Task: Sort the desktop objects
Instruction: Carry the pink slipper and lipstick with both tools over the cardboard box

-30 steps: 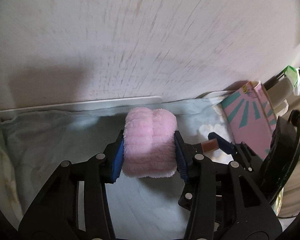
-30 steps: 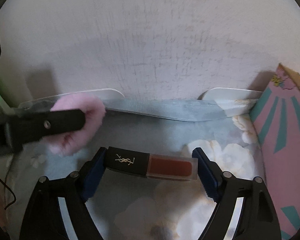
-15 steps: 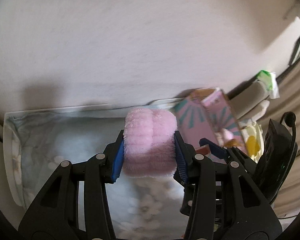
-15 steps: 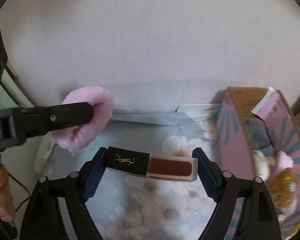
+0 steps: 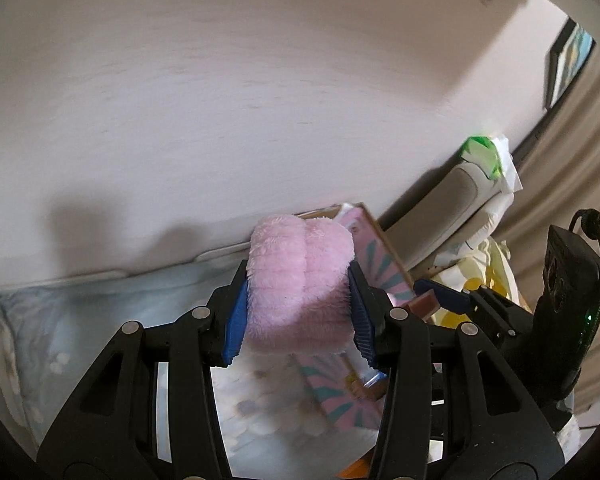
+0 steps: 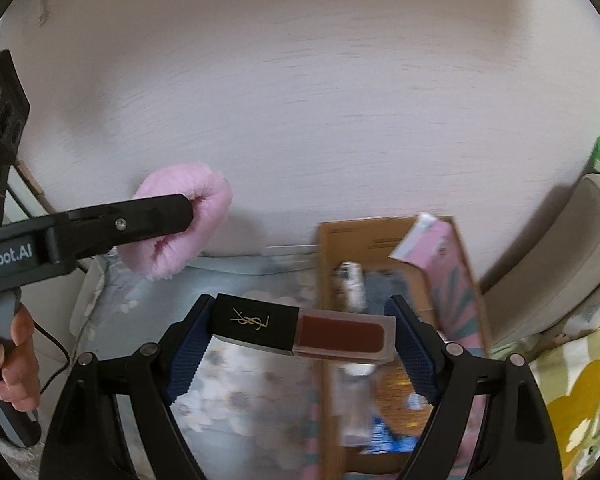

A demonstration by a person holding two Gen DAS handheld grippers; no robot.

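My left gripper (image 5: 298, 312) is shut on a fluffy pink scrunchie (image 5: 300, 284) and holds it in the air above the floral cloth (image 5: 100, 320). It also shows in the right wrist view, where the scrunchie (image 6: 204, 224) sits at the left gripper's tip. My right gripper (image 6: 302, 330) is shut on a YSL lip gloss tube (image 6: 304, 330), black cap left, dark red body right, held crosswise. Below and right of it stands an open pink cardboard box (image 6: 452, 264) with several small items inside. The box (image 5: 380, 248) shows behind the scrunchie in the left wrist view.
A white wall (image 6: 300, 100) closes the back. A beige cushioned chair back (image 6: 560, 248) stands right of the box. A green tissue pack (image 5: 488, 156) lies on top of it. A yellow floral fabric (image 6: 580, 392) lies at the far right.
Both grippers have moved right and up with their objects. The open pink box has come into fuller view under the right gripper. Both grips are unchanged.
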